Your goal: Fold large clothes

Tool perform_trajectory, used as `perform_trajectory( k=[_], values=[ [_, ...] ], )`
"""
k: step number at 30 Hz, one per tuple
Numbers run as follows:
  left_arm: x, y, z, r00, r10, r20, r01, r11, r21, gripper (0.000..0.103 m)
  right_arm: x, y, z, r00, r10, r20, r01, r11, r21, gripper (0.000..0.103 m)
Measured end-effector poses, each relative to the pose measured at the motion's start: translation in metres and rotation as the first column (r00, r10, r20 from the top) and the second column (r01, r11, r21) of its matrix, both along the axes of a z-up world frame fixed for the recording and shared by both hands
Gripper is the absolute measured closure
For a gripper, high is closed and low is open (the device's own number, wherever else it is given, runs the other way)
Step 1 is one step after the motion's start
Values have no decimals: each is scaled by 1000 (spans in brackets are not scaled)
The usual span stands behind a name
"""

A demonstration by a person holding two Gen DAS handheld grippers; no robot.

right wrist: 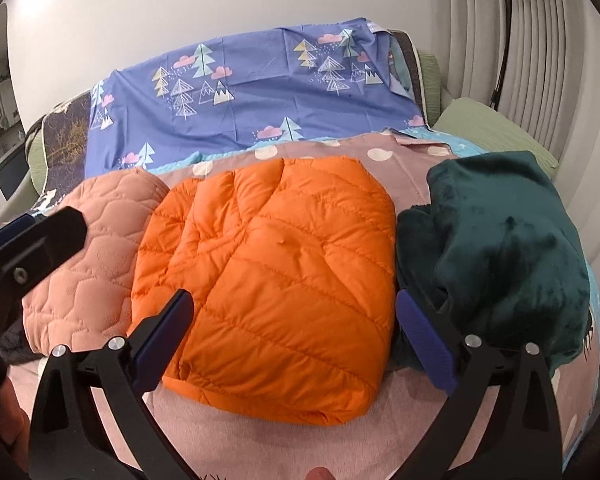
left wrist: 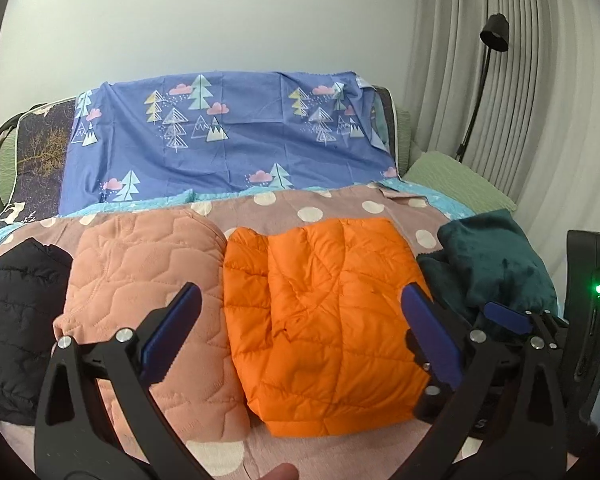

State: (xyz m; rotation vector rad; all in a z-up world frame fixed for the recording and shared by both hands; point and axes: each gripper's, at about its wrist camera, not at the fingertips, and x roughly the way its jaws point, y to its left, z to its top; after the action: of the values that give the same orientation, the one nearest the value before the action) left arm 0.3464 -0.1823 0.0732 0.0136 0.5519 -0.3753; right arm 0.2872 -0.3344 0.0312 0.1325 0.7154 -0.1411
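Left wrist view first: the left gripper (left wrist: 300, 320) is spread wide with nothing between its blue pads, hanging above the orange jacket (left wrist: 324, 320) without touching it. That jacket is folded into a puffy rectangle and lies flat on the polka-dot sheet (left wrist: 320, 204), about mid-bed. Right up against its left side is a folded pink quilted jacket (left wrist: 148, 280), the two touching along one edge, and further left sits a black jacket (left wrist: 16, 320) at the edge of the shot. On the other side is a dark green fleece (left wrist: 496, 256), bunched up rather than folded, just beside the orange one.

From the right wrist cam, the right gripper (right wrist: 294, 324) is also wide open and empty, hovering over the near part of the orange jacket (right wrist: 268, 272). The green fleece (right wrist: 508, 248) looks like a lumpy heap here, touching the orange jacket's right side. The left gripper's black frame pokes in on the left over the pink jacket (right wrist: 100, 248).

Behind it all, a blue sheet (left wrist: 236, 136) with trees and clouds is draped over the backrest, and a black lamp (left wrist: 494, 36) stands by the curtain (left wrist: 540, 80).
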Motion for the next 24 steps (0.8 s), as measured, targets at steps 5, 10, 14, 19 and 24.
perform_trajectory(
  k=[5, 10, 14, 19, 24],
  values=[
    [4, -9, -9, 999, 1, -43, 0, 1000, 23, 2, -1, -2, -2, 1000, 9, -13, -9, 1000, 18, 2],
    [5, -7, -13, 999, 5, -53, -4, 1000, 20, 2, -5, -8, 2, 1000, -1, 2, 1, 999, 33, 2],
    [5, -8, -14, 998, 9, -57, -8, 1000, 22, 2, -4, -8, 1, 1000, 4, -5, -4, 999, 36, 2],
    [5, -6, -13, 998, 12, -55, -11, 1000, 13, 2, -4, -7, 3, 1000, 13, -2, -13, 999, 42, 2],
    [6, -4, -13, 998, 18, -61, -18, 1000, 9, 2, -5, -4, 4, 1000, 22, 1, -22, 999, 43, 2]
  ],
)
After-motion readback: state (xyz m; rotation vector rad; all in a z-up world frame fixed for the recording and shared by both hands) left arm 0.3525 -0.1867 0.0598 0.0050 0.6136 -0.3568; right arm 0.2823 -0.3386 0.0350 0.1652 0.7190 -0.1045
